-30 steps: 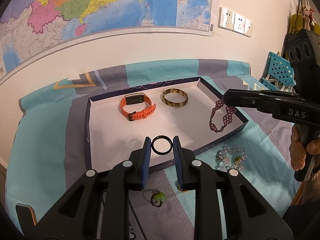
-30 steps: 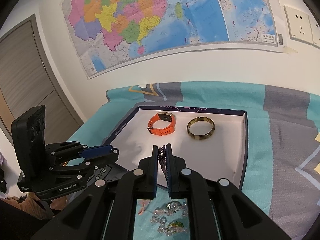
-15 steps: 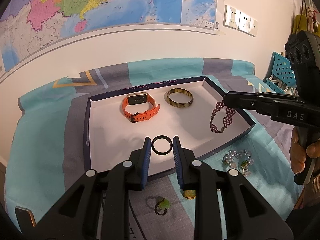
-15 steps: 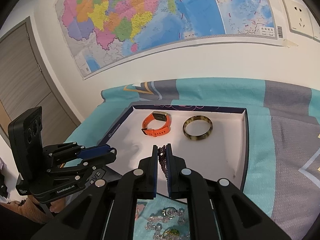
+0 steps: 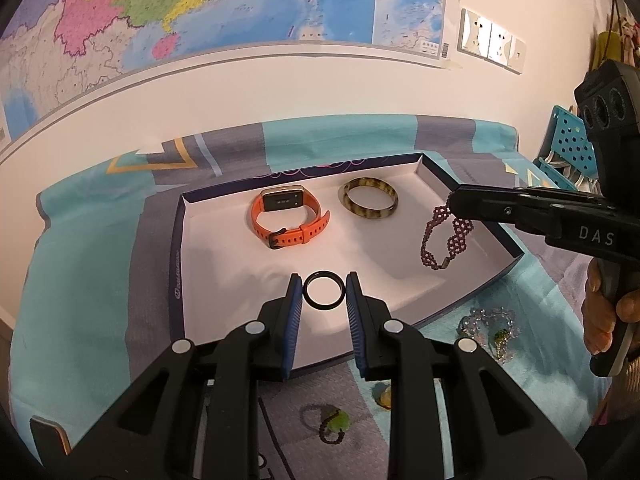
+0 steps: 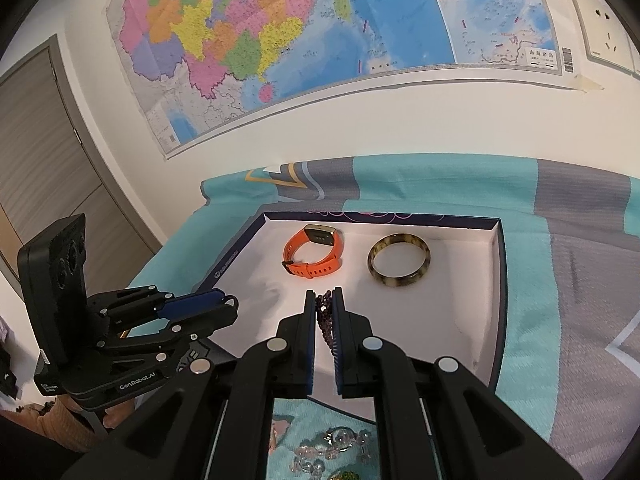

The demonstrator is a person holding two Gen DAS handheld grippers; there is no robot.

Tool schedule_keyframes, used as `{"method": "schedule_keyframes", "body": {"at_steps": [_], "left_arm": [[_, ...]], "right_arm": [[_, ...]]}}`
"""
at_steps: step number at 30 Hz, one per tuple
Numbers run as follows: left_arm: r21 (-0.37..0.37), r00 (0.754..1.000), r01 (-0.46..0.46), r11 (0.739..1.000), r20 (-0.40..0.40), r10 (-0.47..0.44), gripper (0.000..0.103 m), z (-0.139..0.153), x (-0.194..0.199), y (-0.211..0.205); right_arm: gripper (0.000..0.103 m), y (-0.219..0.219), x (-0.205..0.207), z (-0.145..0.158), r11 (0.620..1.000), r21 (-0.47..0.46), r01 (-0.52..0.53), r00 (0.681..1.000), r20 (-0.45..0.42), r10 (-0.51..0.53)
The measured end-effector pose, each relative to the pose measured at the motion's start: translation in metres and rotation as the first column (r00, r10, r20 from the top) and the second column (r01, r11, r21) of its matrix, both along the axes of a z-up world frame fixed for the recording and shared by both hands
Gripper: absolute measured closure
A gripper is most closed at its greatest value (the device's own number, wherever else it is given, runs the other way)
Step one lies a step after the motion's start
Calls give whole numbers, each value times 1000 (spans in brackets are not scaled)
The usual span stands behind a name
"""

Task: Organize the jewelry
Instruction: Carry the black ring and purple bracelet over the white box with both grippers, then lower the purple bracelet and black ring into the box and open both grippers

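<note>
A white tray with a dark blue rim (image 5: 180,264) (image 6: 498,280) lies on the cloth. In it are an orange watch (image 5: 290,216) (image 6: 314,252) and a mottled brown bangle (image 5: 368,198) (image 6: 400,266). My left gripper (image 5: 323,290) is shut on a black ring (image 5: 323,290) and holds it above the tray's near part. My right gripper (image 6: 323,304) (image 5: 454,202) is shut on a purple beaded bracelet (image 5: 444,236) (image 6: 324,316), which hangs over the tray's right side.
A clear bead bracelet with a green piece (image 5: 490,330) (image 6: 332,452) lies on the cloth by the tray's near right corner. A green bead ring (image 5: 332,426) and a small amber piece (image 5: 384,398) lie in front of the tray. The wall with a map stands behind.
Both grippers have moved forward over the tray with their pieces. The purple bracelet now hangs inside the tray's right edge instead of over it.
</note>
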State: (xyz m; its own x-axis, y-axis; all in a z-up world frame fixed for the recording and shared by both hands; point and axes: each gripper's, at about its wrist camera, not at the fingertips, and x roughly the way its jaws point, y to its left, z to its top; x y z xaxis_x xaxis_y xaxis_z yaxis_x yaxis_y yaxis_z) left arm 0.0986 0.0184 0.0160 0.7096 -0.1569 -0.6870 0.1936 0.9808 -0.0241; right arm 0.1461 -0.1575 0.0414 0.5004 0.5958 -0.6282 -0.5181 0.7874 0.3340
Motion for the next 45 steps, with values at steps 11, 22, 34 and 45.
{"method": "schedule_keyframes", "body": {"at_steps": [11, 22, 34, 45], "left_arm": [[1, 1000, -10, 1000, -7, 10, 80, -2, 6, 2], [5, 1000, -11, 1000, -14, 12, 80, -4, 12, 3], [18, 1000, -9, 1000, -17, 9, 80, -6, 20, 0], [26, 999, -10, 1000, -32, 11, 80, -11, 29, -2]], "right_arm": [[97, 2, 5, -1, 1000, 8, 1, 1000, -9, -1], [97, 2, 8, -2, 1000, 14, 6, 1000, -19, -6], [97, 5, 18, -4, 999, 33, 16, 999, -36, -15], [97, 8, 28, -7, 999, 47, 19, 999, -50, -16]]}}
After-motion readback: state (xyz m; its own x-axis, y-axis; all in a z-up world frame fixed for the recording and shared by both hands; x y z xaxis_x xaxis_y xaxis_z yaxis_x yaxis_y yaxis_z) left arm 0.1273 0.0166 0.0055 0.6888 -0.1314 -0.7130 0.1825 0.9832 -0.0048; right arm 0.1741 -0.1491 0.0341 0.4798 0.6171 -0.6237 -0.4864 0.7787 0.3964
